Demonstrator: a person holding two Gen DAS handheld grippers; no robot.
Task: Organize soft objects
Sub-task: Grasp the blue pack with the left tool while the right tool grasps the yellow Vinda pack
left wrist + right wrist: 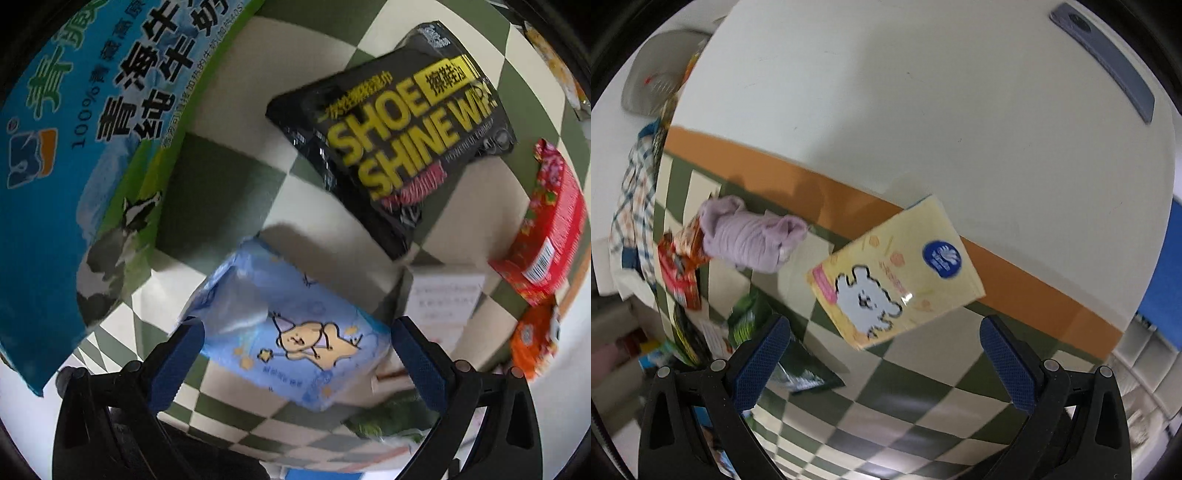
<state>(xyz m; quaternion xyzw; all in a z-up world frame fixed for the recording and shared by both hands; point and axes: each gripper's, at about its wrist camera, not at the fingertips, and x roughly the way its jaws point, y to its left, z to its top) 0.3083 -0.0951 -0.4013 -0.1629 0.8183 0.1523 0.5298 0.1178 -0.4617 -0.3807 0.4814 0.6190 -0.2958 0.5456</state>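
My left tongs (pixel 295 354) clamp the blue tissue pack (pixel 291 328) lifted at lower centre, apparently for sorting; the shoe wipes pack (pixel 399 125) lies upper right on the checkered counter (pixel 229 206). My right tongs (pixel 884 354) gape empty below the yellow pack (pixel 897 269).

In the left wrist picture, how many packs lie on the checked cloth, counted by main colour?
Black: 1, the shoe wipes pack
Light blue: 1, the tissue pack between the left gripper fingers
Red: 1, the floral pack
Orange: 1, the small pack
Blue-green: 1, the milk box
Total: 5
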